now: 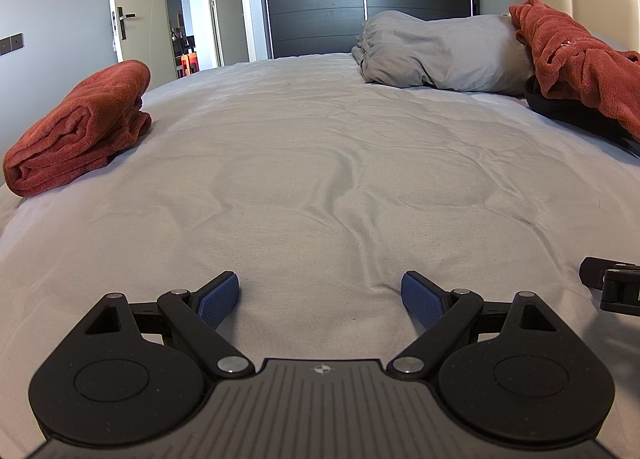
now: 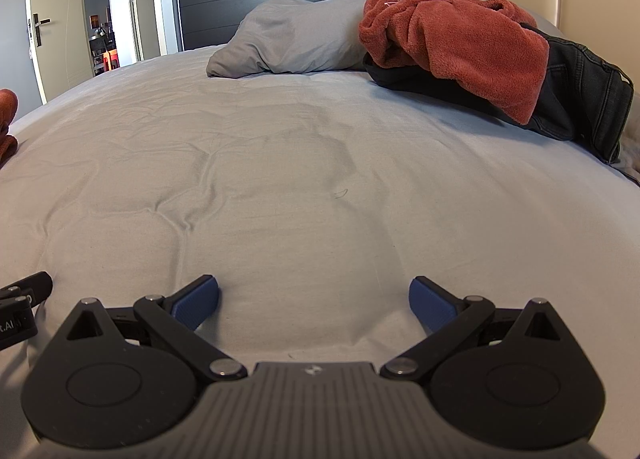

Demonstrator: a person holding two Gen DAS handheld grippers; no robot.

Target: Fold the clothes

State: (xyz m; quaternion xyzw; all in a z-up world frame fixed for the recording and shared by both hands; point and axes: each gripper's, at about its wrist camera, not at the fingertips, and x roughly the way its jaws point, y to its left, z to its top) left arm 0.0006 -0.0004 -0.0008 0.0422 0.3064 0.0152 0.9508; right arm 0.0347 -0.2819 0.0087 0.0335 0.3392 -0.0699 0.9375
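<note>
Right wrist view: unfolded rust fleece (image 2: pixel 452 35) over dark jeans (image 2: pixel 580 99) lies ahead-right, nearer the right hand-held gripper (image 2: pixel 314 299); it and the left hand-held gripper (image 1: pixel 320 299) gape empty

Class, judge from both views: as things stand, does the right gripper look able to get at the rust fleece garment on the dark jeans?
Probably yes: the right gripper is open, and only bare sheet lies between it and the fleece garment, which lies topmost on the jeans.

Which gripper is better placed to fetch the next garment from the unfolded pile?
Probably the right gripper: the red fleece and jeans lie on its side. Both grippers are open and empty; the left gripper sits nearer the folded fleece.
</note>
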